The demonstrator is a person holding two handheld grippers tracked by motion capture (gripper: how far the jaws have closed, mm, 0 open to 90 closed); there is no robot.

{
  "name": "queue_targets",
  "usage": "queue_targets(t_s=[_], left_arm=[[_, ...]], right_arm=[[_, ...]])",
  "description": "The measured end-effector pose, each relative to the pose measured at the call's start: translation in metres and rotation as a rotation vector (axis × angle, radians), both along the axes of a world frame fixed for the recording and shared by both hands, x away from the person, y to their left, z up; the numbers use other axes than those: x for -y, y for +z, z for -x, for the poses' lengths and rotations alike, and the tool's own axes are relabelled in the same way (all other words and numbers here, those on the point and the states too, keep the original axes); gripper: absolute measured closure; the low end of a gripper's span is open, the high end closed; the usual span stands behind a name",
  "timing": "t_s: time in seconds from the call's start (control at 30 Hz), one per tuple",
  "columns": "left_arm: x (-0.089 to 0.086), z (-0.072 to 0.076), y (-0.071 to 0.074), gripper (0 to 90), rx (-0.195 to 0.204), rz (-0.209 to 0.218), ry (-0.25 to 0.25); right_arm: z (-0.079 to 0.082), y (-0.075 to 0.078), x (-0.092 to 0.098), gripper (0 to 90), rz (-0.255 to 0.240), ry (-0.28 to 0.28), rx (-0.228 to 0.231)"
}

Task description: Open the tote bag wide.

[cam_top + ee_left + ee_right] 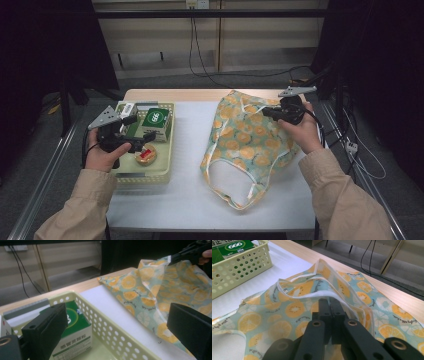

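The right hand-held gripper [329, 305] pinches the orange-print bag [247, 140] by its white-trimmed rim on the counter [190, 195]; the left hand-held gripper [142, 141], jaws spread wide, hovers over the basket [165, 172] beside the green box [155, 121]

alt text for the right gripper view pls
The right gripper has its black jaws shut on the white-trimmed edge of an orange-print cloth bag lying on the table. A perforated yellow basket holding a green box sits at upper left.
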State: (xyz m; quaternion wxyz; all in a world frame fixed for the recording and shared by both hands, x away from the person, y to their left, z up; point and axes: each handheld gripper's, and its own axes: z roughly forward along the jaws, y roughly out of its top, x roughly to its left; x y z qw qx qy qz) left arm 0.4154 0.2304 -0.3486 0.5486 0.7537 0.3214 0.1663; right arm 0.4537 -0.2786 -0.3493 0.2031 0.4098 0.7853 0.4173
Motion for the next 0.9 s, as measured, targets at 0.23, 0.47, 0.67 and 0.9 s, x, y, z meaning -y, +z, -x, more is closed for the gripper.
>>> queue_targets(t_s=[0.23, 0.47, 0.67, 0.9], left_arm=[[0.001, -0.008, -0.013, 3.6, -0.041, -0.058, -0.007], [0.004, -0.013, -0.023, 3.8, -0.093, -0.131, -0.025], [0.002, -0.018, -0.030, 4.1, -0.130, -0.170, -0.020], [-0.005, -0.018, -0.040, 5.2, -0.123, -0.176, -0.032]], right_arm=[[0.000, -0.003, 0.001, 90.0, -0.001, -0.001, -0.003], [0.000, -0.004, 0.002, 90.0, -0.003, -0.006, -0.005], [-0.001, -0.005, 0.000, 90.0, -0.003, 0.001, -0.004], [0.000, -0.007, 0.002, 90.0, -0.008, -0.004, -0.010]])
